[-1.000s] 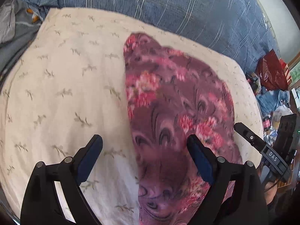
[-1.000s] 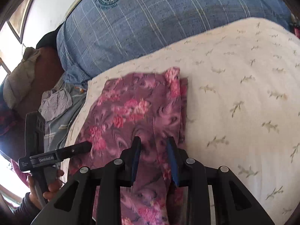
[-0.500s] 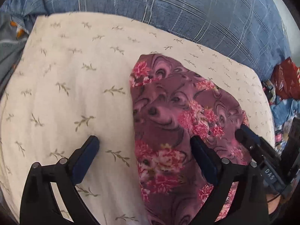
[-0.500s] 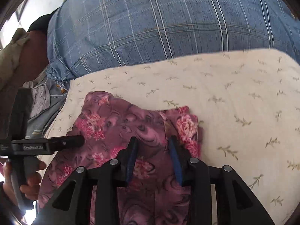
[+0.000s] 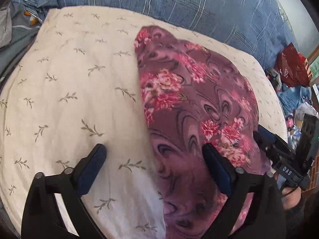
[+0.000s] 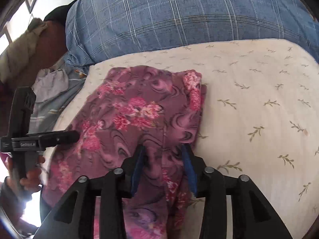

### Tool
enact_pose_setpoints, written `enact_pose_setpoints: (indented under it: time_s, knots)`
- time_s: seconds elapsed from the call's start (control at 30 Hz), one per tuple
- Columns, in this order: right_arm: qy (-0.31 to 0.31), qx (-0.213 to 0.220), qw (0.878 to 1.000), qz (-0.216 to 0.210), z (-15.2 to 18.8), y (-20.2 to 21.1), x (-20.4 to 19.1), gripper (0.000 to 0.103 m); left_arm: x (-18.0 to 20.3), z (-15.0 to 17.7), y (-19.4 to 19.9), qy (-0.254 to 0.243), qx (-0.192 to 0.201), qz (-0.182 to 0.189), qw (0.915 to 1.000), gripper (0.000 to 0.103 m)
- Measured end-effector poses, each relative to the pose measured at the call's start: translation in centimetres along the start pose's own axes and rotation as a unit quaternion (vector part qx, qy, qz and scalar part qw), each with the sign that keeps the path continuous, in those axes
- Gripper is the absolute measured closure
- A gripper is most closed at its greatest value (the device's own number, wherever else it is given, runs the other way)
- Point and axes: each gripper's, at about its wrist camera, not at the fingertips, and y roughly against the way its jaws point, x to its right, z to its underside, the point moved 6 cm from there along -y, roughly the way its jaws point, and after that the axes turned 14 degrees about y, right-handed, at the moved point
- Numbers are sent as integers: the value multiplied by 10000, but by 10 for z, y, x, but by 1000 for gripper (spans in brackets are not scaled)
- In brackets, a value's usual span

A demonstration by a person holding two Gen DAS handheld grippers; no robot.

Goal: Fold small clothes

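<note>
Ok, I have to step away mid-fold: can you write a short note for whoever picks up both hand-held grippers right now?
Left hand-held gripper: open wide, holding nothing, straddling the left edge of the floral garment.
Right hand-held gripper: jaws opening, garment fabric between them but no longer pinched.
The garment lies on the cream leaf-print cloth, in front of the blue plaid cushion.
Done: the garment looks folded lengthwise into a narrow strip, with layers showing along its right edge.
Left: probably one more fold across its length, then smooth it flat.
</note>
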Motion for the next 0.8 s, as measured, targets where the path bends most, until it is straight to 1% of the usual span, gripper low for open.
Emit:
enact_pose_setpoints:
  time_s: [0.03, 0.1, 0.13, 0.2, 0.23, 0.3, 0.33, 0.37, 0.4, 0.47, 0.53, 0.67, 0.8]
  knots:
    - [-100, -26, 9999, 127, 0, 1, 4, 25, 2, -5, 1, 22, -38, -52, 10000, 4]
    - [-360, -128, 9992, 90, -2, 9, 9, 27, 2, -6, 10, 11, -51, -120, 9999, 5]
    - [-416, -128, 9990, 107, -1, 15, 11, 30, 4, -4, 18, -69, 5, -155, 9999, 5]
    - [-313, -2, 9995, 69, 4, 33, 15, 29, 5, 4, 32, -242, 162, -180, 9994, 5]
    - [-201, 15, 9998, 48, 11, 38, 15, 27, 5, 12, 38, -329, 228, -177, 9990, 5]
    - [6, -162, 9999, -32, 29, 39, 11, 28, 4, 27, 35, -404, 211, -252, 9986, 5]
    - [46, -290, 9996, -48, 39, 36, 9, 26, 2, 32, 30, -414, 173, -289, 9986, 4]
    - [-49, -167, 9998, -28, 47, 37, 11, 23, 3, 37, 22, -397, 111, -280, 9988, 3]
    - [-128, -49, 9999, -5, 47, 38, 11, 22, 1, 42, 15, -302, 29, -257, 9992, 3]
    - [-208, -19, 9997, 144, 47, 37, 10, 18, -1, 42, 11, -110, 31, -257, 9996, 0]
    - [-238, -38, 9991, 339, 47, 34, 7, 13, -2, 41, 10, -120, 60, -304, 9994, 0]
    - [-449, -48, 9976, 521, 49, 29, 8, 2, -2, 42, 12, -86, 47, -319, 9994, 0]
    - [-586, 84, 9968, 536, 50, 28, 8, 0, -6, 50, 14, 24, 108, -284, 9995, 0]
